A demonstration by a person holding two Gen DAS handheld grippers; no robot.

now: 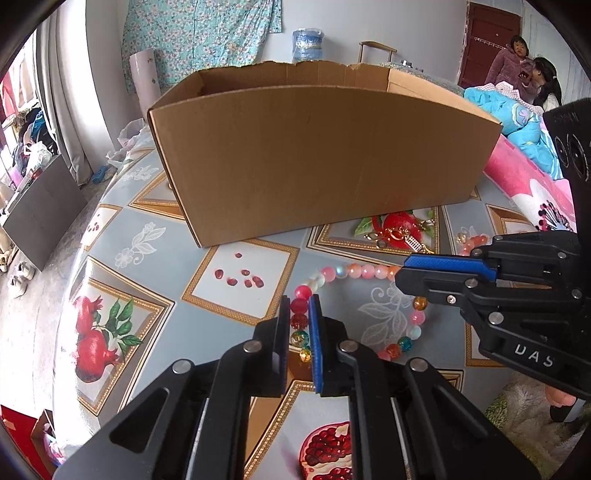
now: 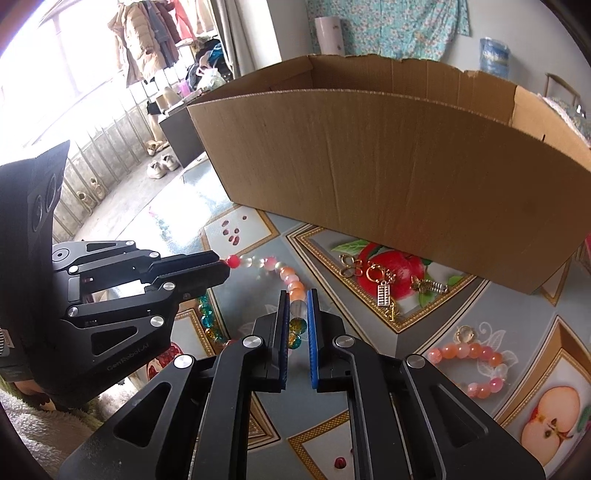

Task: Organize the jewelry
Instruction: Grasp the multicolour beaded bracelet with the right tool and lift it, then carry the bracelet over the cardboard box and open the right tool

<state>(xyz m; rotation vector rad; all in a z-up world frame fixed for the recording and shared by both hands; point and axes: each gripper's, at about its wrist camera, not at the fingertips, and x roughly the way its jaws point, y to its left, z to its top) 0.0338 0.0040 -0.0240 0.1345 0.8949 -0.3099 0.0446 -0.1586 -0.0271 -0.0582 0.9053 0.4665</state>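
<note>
Fruit-print tablecloth (image 1: pixel 155 236) – floral curtain (image 1: pixel 199 33), blue water jug (image 1: pixel 308 44) behind.

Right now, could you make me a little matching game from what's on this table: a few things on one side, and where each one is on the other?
Things:
1. bead necklace
2. gold charms
3. box
4. small bracelet

Places:
A. lying free on the tablecloth, right of the right gripper
B. standing at the back
C. held by both grippers, the left gripper too
D. on the printed red fruit, before the box

Pairs: 1-C, 2-D, 3-B, 4-A
</note>
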